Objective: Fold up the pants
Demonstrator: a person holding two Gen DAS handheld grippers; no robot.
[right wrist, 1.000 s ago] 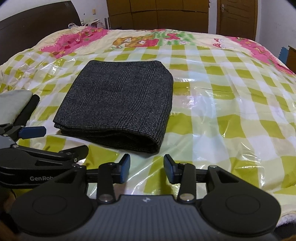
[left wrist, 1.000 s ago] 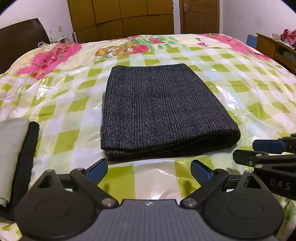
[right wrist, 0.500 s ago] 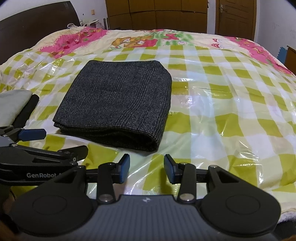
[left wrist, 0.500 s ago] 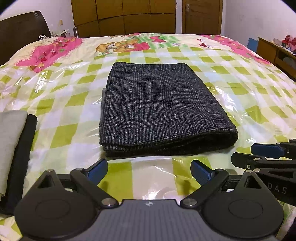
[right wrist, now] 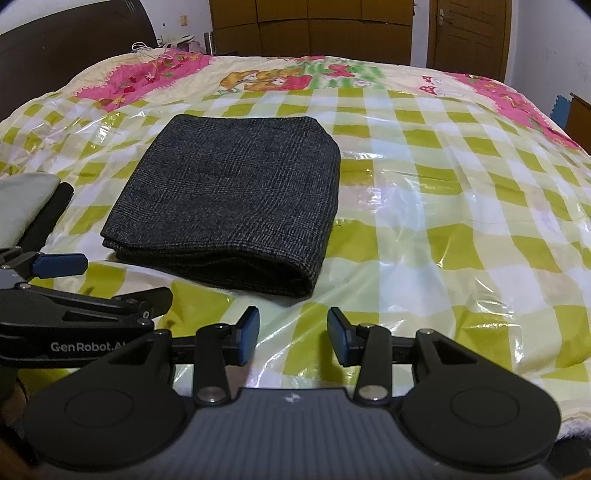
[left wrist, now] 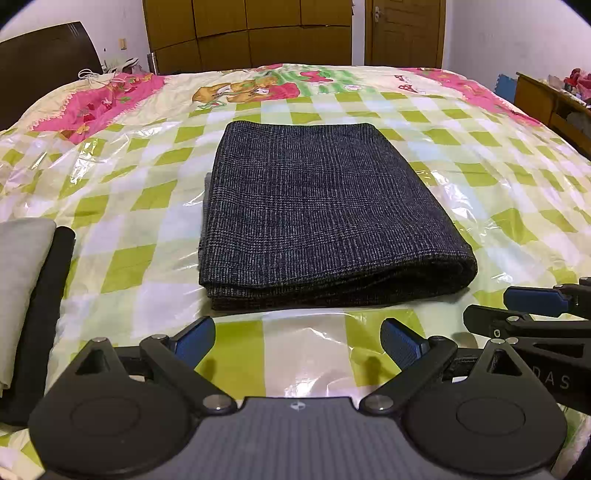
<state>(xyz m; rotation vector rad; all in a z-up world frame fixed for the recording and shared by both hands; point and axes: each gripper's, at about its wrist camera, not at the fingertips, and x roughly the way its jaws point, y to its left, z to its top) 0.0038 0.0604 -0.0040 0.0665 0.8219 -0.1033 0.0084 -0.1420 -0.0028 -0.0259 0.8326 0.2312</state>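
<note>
Dark grey checked pants (left wrist: pixel 317 218) lie folded into a neat rectangle on the bed, also in the right wrist view (right wrist: pixel 232 199). My left gripper (left wrist: pixel 297 341) is open and empty, hovering just short of the pants' near folded edge. My right gripper (right wrist: pixel 293 336) is open and empty, near the pants' near right corner. Each gripper shows from the side in the other's view: the right one (left wrist: pixel 535 306) and the left one (right wrist: pixel 74 280).
The bed carries a green-checked quilt under clear plastic (left wrist: pixel 498 192). A stack of folded grey and black clothes (left wrist: pixel 26 295) lies at the left edge. A dark headboard (left wrist: pixel 44 66) is far left; wooden wardrobes (left wrist: pixel 251 33) and a door stand behind.
Both grippers stay open and empty, the left view shifting slightly. The pants have not moved.
</note>
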